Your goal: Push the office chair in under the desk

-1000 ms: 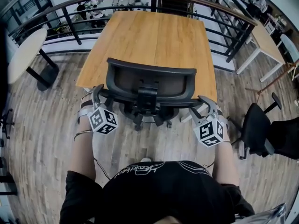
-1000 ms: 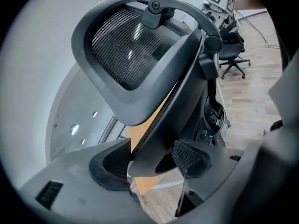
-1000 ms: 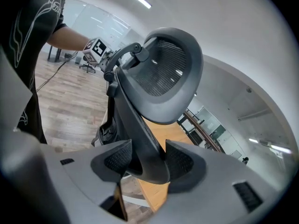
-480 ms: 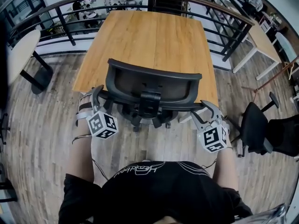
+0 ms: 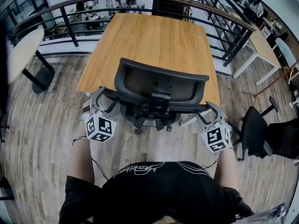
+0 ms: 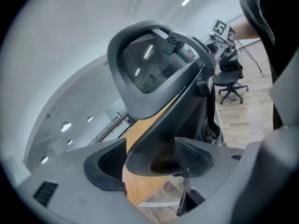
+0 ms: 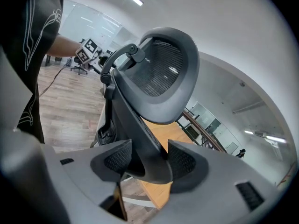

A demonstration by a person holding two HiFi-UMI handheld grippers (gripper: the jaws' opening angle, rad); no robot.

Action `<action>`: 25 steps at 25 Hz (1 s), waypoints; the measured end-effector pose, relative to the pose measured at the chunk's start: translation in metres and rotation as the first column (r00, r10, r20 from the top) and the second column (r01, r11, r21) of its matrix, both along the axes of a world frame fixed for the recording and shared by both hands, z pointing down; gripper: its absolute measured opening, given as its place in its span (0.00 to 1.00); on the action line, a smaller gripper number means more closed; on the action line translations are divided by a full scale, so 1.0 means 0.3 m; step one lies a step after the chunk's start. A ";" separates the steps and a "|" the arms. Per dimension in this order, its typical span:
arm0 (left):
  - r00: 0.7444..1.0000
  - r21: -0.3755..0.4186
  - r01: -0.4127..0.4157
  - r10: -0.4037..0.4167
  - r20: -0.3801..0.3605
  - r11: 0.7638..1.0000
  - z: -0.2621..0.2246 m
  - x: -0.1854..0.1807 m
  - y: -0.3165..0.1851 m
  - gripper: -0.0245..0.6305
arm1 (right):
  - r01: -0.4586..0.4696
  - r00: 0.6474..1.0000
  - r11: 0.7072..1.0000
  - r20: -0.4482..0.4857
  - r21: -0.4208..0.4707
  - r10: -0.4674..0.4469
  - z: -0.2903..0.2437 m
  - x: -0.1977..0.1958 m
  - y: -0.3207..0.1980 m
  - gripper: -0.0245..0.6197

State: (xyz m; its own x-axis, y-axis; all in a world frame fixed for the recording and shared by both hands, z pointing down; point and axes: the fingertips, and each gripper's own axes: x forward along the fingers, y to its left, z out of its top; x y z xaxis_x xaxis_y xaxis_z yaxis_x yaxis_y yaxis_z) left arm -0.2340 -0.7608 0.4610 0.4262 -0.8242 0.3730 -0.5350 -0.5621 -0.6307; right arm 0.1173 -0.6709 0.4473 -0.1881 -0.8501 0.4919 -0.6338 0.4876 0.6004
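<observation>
One big wooden floor (image 5: 37, 125) fills the room, and a dark railing (image 5: 70, 17) runs along its far side. The wooden desk (image 5: 149, 41) stands on the floor next to the railing. The black office chair (image 5: 161, 85) stands on the floor at the near edge of the desk, a bit closer to the near right corner. Its net back faces the person and covers part of that edge. The back hides the seat, so I cannot tell how far it is under the desk.

A round white table (image 5: 21, 50) stands well off to the left. Another black chair (image 5: 257, 129) stands off to the right. The person in a black shirt (image 5: 159, 190) stands right behind the office chair with one gripper in each hand.

The left gripper (image 5: 103, 101) is at the left end of the chair back. Its jaws have just been opening and now stand wide. The chair's left side arm (image 6: 159, 125) runs between them, with a gap beside the left pad (image 6: 110, 160).

The right gripper (image 5: 206, 113) is at the right end. Its jaws squeeze the chair's right side arm (image 7: 140, 129).
</observation>
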 end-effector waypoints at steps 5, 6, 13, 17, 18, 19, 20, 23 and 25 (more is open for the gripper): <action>0.978 -0.089 0.042 -0.059 -0.198 0.995 -0.057 -0.129 0.144 0.49 | -0.015 1.000 1.000 -0.026 0.015 0.015 0.002 0.005 0.018 0.43; 0.967 -0.111 0.035 -0.061 -0.248 0.993 -0.075 -0.135 0.192 0.49 | -0.012 0.999 1.000 -0.037 0.021 0.013 -0.003 0.007 0.032 0.43; 0.813 -0.103 0.026 -0.081 -0.576 0.994 -0.221 -0.031 0.528 0.49 | -0.002 0.984 0.996 0.179 0.088 -0.013 -0.114 -0.033 0.248 0.43; 0.782 -0.153 -0.130 0.006 -0.624 0.980 -0.246 0.138 0.757 0.49 | 0.113 0.882 0.993 0.455 0.045 -0.121 -0.163 -0.123 0.504 0.43; 0.768 -0.161 -0.170 0.028 -0.640 0.972 -0.261 0.175 0.811 0.48 | 0.149 0.860 0.988 0.488 0.037 -0.148 -0.173 -0.137 0.575 0.43; 0.749 -0.167 -0.208 0.047 -0.661 0.964 -0.278 0.211 0.866 0.48 | 0.181 0.840 0.983 0.515 0.033 -0.172 -0.183 -0.147 0.647 0.43; 0.724 -0.174 -0.246 0.061 -0.687 0.954 -0.295 0.247 0.921 0.46 | 0.207 0.818 0.978 0.542 0.034 -0.192 -0.194 -0.153 0.719 0.43; 0.645 -0.195 -0.331 0.070 -0.761 0.923 -0.332 0.351 1.093 0.33 | 0.267 0.727 0.963 0.645 0.047 -0.233 -0.241 -0.164 0.929 0.42; 0.606 -0.204 -0.365 0.066 -0.792 0.908 -0.346 0.411 1.210 0.28 | 0.302 0.656 0.951 0.710 0.067 -0.258 -0.283 -0.174 1.063 0.36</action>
State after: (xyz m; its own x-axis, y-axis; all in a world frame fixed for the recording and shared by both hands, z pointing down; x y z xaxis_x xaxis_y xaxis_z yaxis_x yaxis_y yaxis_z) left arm -0.1106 -0.3978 0.3571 0.8230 -0.5662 0.0451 -0.5644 -0.8064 0.1764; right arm 0.0650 -0.3519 0.3625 -0.7206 -0.6758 0.1549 -0.6836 0.7298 0.0037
